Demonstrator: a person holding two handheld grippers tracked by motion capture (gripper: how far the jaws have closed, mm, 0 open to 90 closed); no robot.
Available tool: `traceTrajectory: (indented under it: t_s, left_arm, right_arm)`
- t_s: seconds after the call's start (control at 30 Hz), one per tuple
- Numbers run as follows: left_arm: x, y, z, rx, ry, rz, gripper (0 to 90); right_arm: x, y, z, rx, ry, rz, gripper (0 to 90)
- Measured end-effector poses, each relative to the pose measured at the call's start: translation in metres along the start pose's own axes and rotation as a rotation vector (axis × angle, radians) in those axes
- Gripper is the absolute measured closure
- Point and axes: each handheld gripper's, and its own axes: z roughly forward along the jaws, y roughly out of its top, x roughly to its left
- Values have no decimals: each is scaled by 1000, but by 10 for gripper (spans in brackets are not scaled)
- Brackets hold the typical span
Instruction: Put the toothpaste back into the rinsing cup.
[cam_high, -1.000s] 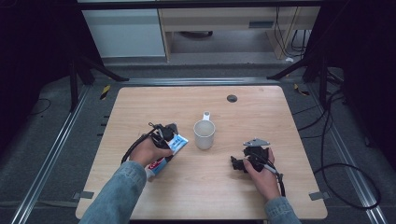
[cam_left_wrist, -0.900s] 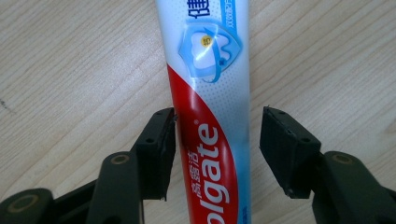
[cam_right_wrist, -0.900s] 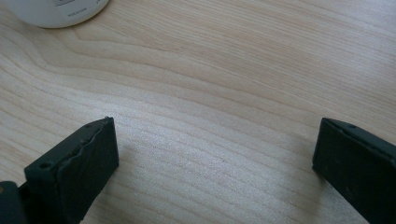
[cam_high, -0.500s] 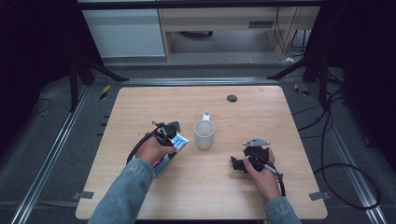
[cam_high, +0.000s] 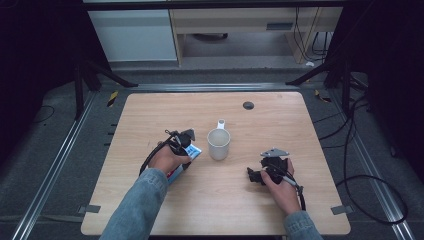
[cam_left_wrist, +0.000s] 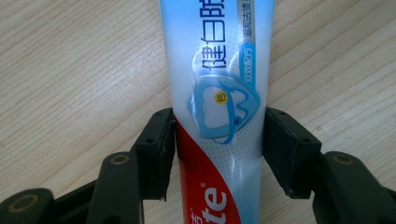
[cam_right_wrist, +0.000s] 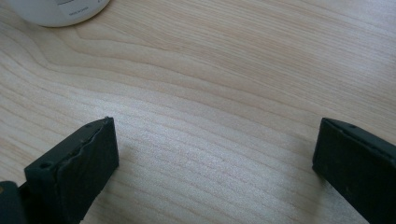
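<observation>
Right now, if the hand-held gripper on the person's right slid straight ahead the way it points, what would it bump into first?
Probably the white mug. The right hand-held gripper is open over bare table, and the mug sits ahead, off to one side, so it might slip past.

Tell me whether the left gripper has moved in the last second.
Yes, slightly. The left gripper, fingers around the toothpaste tube, has edged forward and toward the mug; the gap between them is narrower.

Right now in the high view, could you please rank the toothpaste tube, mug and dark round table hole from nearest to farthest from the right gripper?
1. Mug, up-left of the right gripper.
2. Toothpaste tube, far left, between the left gripper's jaws.
3. Table hole, near the far edge.
</observation>
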Motion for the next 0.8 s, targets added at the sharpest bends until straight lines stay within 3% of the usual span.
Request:
traceTrajectory:
  t_s: [0.8]
  left_arm:
    - [0,5,4,14,3,13,487]
  right_arm:
    - [0,0,0,0,2,-4,5]
